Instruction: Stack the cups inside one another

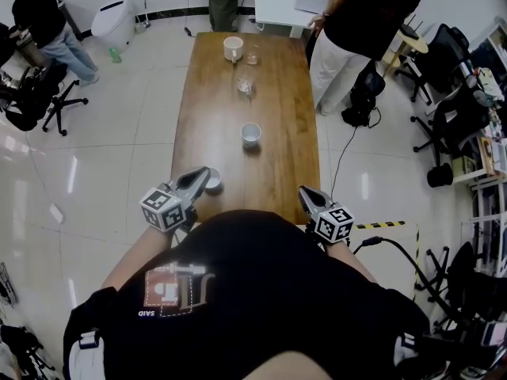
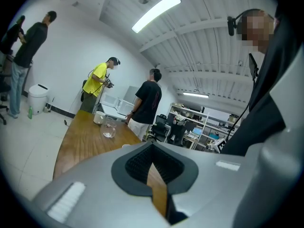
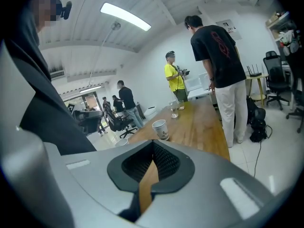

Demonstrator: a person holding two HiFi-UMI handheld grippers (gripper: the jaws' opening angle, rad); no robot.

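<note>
the long wooden tabletop [image 1: 214, 125] runs away from you, and a person in a black top [image 1: 360, 22] stands at its far right corner. your left claw [image 1: 200, 179] is at the near left edge, clenched tip to tip with nothing in it. your right claw [image 1: 304, 193] is at the near right edge, clenched and empty too. none of the cups is nested in another. a white mug [image 1: 232, 48] stands at the far end, with a clear glass [image 1: 252, 55] just beside it on its right. a second clear glass [image 1: 244, 86] stands a little nearer to you, along the middle line. a paper cup [image 1: 251, 134] stands upright near the middle of the tabletop, well apart from both claws. a small white cup [image 1: 213, 182] sits just beside the tip of your left claw, perhaps touching it; the steep angle leaves that unclear.
</note>
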